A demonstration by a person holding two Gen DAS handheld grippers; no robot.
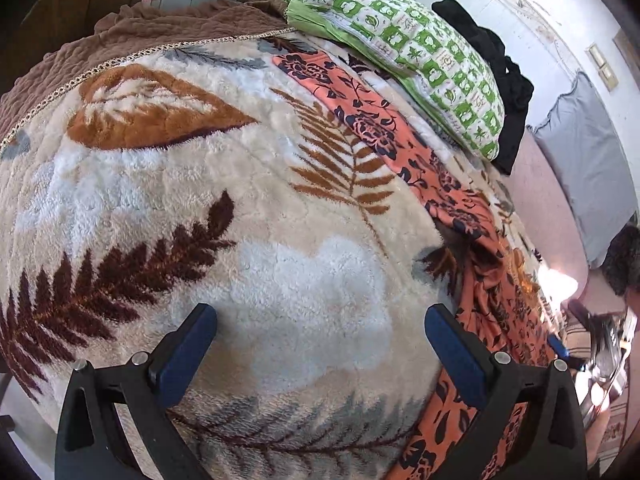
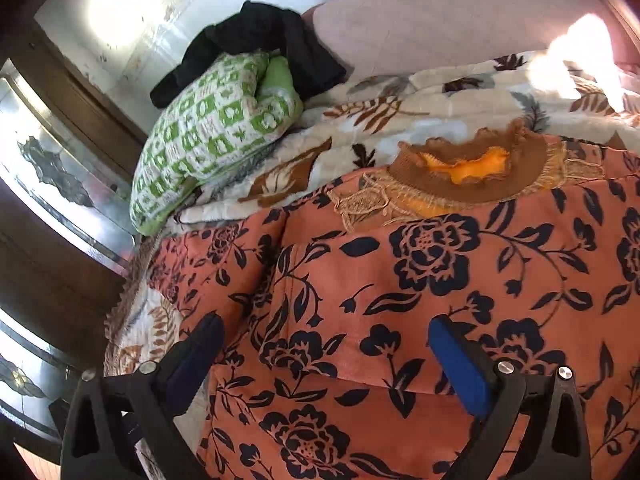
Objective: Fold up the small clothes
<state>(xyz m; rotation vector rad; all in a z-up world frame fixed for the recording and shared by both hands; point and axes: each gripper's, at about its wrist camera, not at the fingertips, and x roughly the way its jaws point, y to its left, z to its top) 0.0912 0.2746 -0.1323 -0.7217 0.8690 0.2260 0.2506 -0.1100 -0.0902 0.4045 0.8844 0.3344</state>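
An orange garment with a dark floral print point(image 2: 420, 280) lies spread on a fleece leaf-pattern blanket point(image 1: 240, 208). Its brown knitted collar with a yellow lining point(image 2: 468, 172) is at the far end. In the left wrist view the garment point(image 1: 400, 128) runs along the right side and under the right finger. My left gripper point(image 1: 320, 320) is open over bare blanket, just left of the garment's edge. My right gripper point(image 2: 326, 328) is open just above the garment's near part, holding nothing.
A green-and-white patterned pillow point(image 1: 416, 52) lies at the blanket's far edge with a black cloth point(image 1: 500, 80) behind it. A grey pillow point(image 1: 588, 160) leans on the wall. A pink sheet point(image 2: 440, 20) and a wooden glass-panelled door point(image 2: 48, 168) border the bed.
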